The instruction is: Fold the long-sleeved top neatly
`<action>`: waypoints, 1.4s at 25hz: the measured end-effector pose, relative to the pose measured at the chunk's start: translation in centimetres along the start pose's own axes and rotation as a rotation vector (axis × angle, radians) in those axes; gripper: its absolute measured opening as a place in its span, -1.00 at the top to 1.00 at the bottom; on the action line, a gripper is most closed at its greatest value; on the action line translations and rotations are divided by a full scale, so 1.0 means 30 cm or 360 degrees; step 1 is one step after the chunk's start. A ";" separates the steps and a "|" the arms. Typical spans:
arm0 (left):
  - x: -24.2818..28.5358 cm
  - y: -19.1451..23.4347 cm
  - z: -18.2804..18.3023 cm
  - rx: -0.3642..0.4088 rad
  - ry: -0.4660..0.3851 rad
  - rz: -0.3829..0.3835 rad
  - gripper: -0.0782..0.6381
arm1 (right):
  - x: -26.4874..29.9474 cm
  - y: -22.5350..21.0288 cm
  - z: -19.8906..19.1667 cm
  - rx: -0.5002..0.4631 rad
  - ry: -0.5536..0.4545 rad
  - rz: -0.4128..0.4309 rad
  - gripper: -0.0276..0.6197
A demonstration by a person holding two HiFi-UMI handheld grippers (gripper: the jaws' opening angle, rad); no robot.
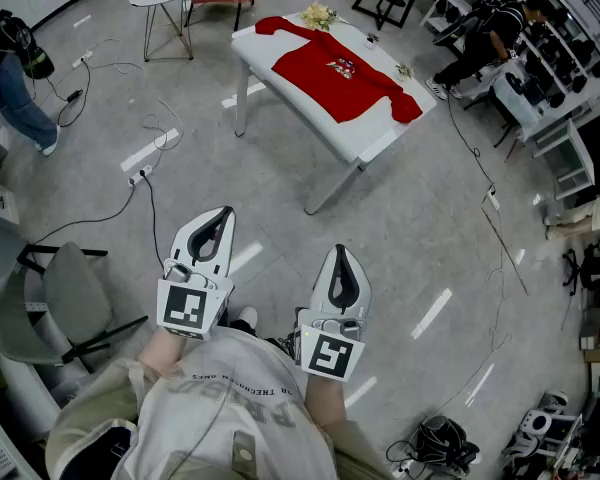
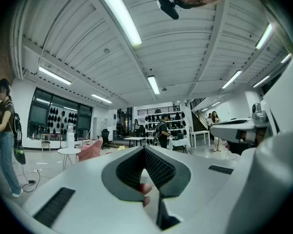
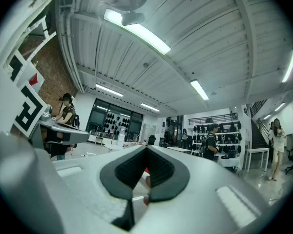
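One red top (image 1: 335, 78) lies spread flat on the table (image 1: 372, 136), well apart from the left gripper (image 1: 218, 223) and right gripper (image 1: 339, 258), both closed on nothing; from afar it looks soft and limp, so pinch its hem corners or shoulders.

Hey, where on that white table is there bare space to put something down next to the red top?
The white table is bare at its nearest corner, between the red top, its sleeve end and the table edge, and slightly at the left corner below the other sleeve. The far edge is crowded: flowers and small items.
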State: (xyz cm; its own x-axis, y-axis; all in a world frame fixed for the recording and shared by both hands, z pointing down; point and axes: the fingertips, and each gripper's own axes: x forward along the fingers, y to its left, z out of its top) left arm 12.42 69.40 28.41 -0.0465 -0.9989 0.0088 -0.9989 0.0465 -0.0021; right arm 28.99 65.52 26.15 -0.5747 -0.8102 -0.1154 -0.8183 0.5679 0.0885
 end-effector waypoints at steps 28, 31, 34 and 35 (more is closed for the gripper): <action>0.169 0.065 -0.074 0.0060 0.0158 0.0026 0.72 | 0.140 -0.080 -0.154 0.0253 0.0128 0.0250 0.12; 0.253 0.090 -0.125 0.0050 0.0232 -0.0070 0.21 | 0.211 -0.075 -0.185 0.0197 0.0147 0.0278 -0.15; 0.352 0.121 -0.157 0.0036 0.0270 -0.0159 -0.08 | 0.301 -0.078 -0.216 0.0175 0.0171 0.0260 -0.15; 0.387 0.135 -0.163 0.0037 0.0284 -0.0183 -0.11 | 0.338 -0.080 -0.224 0.0169 0.0177 0.0248 -0.15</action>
State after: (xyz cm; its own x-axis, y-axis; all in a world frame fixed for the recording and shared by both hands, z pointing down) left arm 7.84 58.04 33.40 0.0661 -0.9801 0.1871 -0.9975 -0.0699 -0.0140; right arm 25.18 54.96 31.42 -0.6951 -0.7189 0.0020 -0.7189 0.6951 -0.0088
